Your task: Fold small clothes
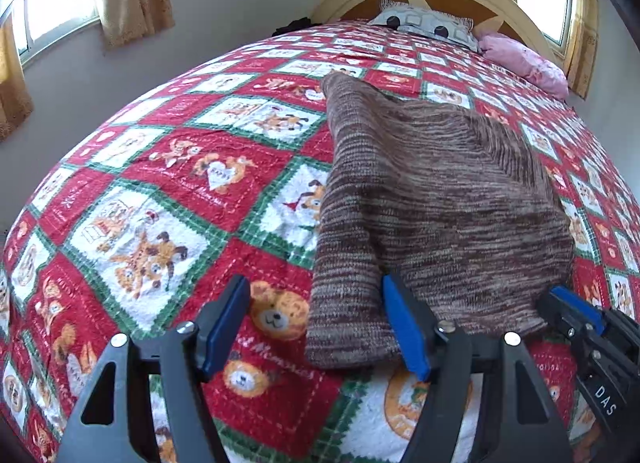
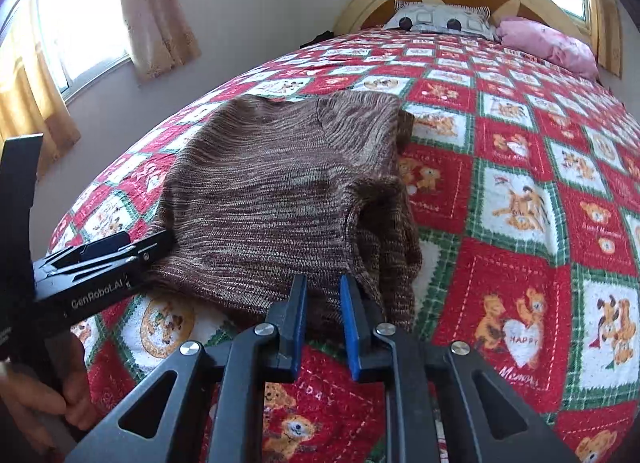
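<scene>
Brown knit garment [image 1: 432, 215] lies on teddy-bear quilt [image 1: 168, 191], near bed's foot edge, right in front of you. Sides look already folded in; right edge bunched, not flat. Final fold likely left, judging by long shape.

Your left gripper [image 1: 316, 323]: jaws spread wide, straddling garment's near-left corner, holding nothing.

Your right gripper [image 2: 322, 323]: jaws narrowly apart at near hem, no cloth visibly pinched.

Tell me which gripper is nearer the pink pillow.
Right, though neither is close. The right gripper sits at the sweater's near right corner, on the pink pillow's side; the left gripper straddles its near left corner.
</scene>
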A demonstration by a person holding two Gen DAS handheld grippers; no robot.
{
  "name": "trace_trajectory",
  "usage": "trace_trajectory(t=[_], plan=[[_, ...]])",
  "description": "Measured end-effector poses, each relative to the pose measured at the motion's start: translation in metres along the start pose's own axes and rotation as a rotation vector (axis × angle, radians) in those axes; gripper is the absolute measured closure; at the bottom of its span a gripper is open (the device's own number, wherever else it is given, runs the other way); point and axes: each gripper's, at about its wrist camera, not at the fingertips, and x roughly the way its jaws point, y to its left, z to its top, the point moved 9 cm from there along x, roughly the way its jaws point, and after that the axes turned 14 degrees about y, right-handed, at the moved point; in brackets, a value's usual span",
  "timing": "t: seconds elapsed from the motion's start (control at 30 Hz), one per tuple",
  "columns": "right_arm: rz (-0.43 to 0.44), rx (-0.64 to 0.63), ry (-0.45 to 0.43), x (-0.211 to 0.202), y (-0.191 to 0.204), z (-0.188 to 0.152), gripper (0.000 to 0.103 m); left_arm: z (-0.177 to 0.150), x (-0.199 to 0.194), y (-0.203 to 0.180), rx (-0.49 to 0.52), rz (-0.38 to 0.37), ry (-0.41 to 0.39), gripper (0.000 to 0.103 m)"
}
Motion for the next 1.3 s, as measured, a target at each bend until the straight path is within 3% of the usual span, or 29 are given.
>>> trace_trajectory(t=[0.2, 0.23, 0.33, 0.37, 0.47, 0.53, 0.8, 0.87, 1.1, 1.3], plan=[[0.091, 0.151, -0.012, -0.031, 0.01, -0.03, 0.083, -0.018, -0.026, -0.003, 0.028, -0.006, -0.023, 0.027], [0.095, 0.176, -0.017, -0.037, 0.01, -0.035, 0.076, -0.024, -0.031, -0.003, 0.028, -0.021, -0.021, 0.026], [0.093, 0.263, -0.054, -0.058, 0.007, -0.052, 0.034, -0.036, -0.046, -0.01, 0.061, -0.044, -0.032, 0.025], [0.093, 0.296, -0.085, -0.071, 0.005, -0.058, 0.032, -0.041, -0.054, -0.011, 0.077, -0.032, -0.047, 0.022], [0.07, 0.327, -0.132, -0.095, 0.003, -0.065, 0.032, -0.048, -0.082, -0.012, 0.09, -0.013, -0.108, 0.006], [0.052, 0.341, -0.171, -0.118, 0.004, -0.069, 0.032, -0.051, -0.104, -0.011, 0.092, -0.02, -0.156, 0.0], [-0.042, 0.322, -0.41, -0.235, 0.023, -0.077, 0.031, -0.055, -0.194, -0.004, 0.129, 0.045, -0.367, 0.0], [-0.078, 0.315, -0.45, -0.259, 0.029, -0.08, 0.021, -0.058, -0.211, 0.0, 0.121, 0.038, -0.402, 0.0], [-0.133, 0.266, -0.555, -0.316, 0.053, -0.088, 0.017, -0.064, -0.249, 0.004, 0.091, -0.063, -0.433, 0.0], [-0.197, 0.235, -0.658, -0.339, 0.062, -0.092, 0.017, -0.071, -0.261, 0.0, 0.1, -0.055, -0.463, 0.0]])
